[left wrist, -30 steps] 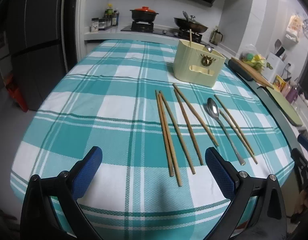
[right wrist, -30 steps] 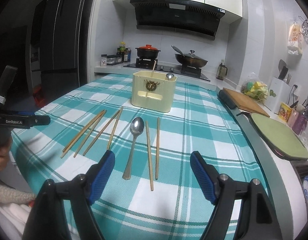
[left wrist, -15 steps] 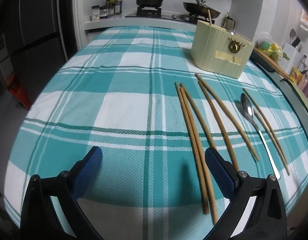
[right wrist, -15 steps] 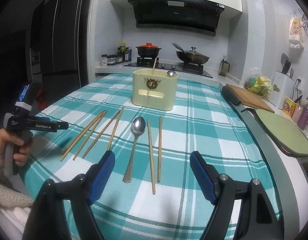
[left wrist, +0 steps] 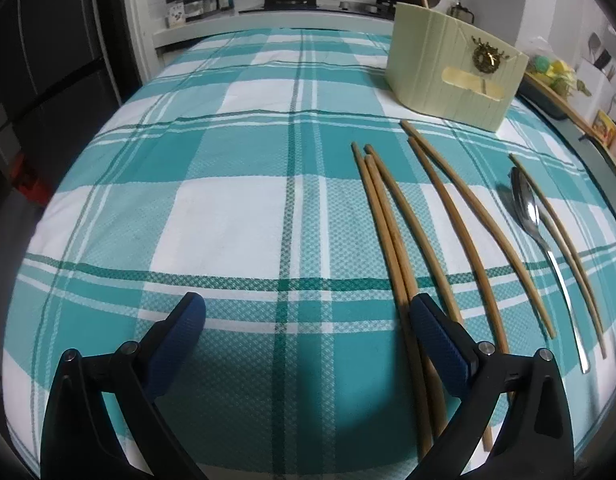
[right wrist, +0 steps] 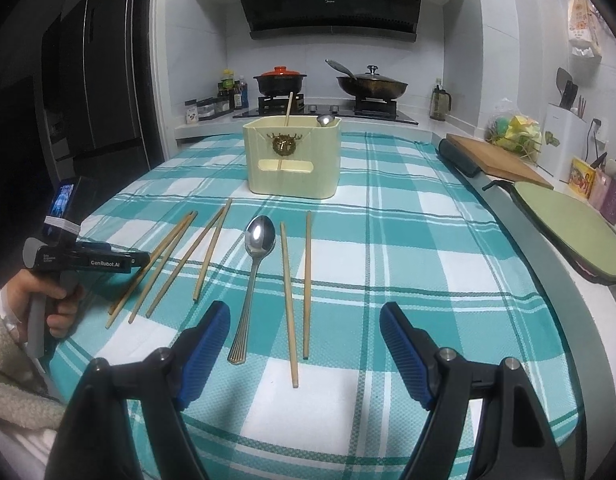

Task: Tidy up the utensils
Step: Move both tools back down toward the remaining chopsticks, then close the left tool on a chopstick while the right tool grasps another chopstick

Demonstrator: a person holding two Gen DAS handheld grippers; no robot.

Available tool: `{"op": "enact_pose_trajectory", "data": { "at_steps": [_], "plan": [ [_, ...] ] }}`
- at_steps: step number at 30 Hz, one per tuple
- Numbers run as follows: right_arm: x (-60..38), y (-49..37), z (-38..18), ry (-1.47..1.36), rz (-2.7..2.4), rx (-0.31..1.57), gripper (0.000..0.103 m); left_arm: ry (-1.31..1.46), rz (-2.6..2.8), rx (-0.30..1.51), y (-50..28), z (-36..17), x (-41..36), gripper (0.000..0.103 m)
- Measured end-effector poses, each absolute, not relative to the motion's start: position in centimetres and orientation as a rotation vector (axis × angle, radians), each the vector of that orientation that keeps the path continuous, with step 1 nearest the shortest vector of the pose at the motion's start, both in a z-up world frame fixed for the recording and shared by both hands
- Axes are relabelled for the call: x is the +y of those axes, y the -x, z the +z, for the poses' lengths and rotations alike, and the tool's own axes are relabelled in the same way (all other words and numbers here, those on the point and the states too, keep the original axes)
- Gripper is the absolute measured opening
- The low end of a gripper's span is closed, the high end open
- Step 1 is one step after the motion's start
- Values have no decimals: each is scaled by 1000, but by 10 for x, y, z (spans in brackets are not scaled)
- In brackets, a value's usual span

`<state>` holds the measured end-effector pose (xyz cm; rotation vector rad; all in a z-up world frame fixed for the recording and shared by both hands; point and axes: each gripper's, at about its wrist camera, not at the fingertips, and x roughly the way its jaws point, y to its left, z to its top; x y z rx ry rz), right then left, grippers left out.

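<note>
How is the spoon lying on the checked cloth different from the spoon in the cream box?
The spoon on the cloth lies flat, its whole length showing, bowl pointing toward the box. The spoon in the box stands inside the cream box, only its bowl showing above the rim. The first still needs putting away; the second looks sorted. Both are shiny metal.

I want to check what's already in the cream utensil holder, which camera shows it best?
The right wrist view: it sees the utensil holder from the front, with a chopstick and spoon sticking out. The left wrist view shows it obliquely, with only the chopstick visible.
</note>
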<state>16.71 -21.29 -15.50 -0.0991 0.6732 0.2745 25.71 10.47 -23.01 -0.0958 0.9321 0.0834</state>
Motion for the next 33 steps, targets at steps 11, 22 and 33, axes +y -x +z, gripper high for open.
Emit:
{"op": "enact_pose_trajectory", "data": {
  "at_steps": [11,22,33],
  "plan": [
    [-207,-196,-162,149,286,770,79,41,87,964,-275,-233,99,103],
    [-211,-297,-200,90,313,967,48,35,66,987,-297,-234,108,103],
    [-169,-364,-232,218,398,1069,32,17,19,1038,-316,-233,109,101]
  ]
}}
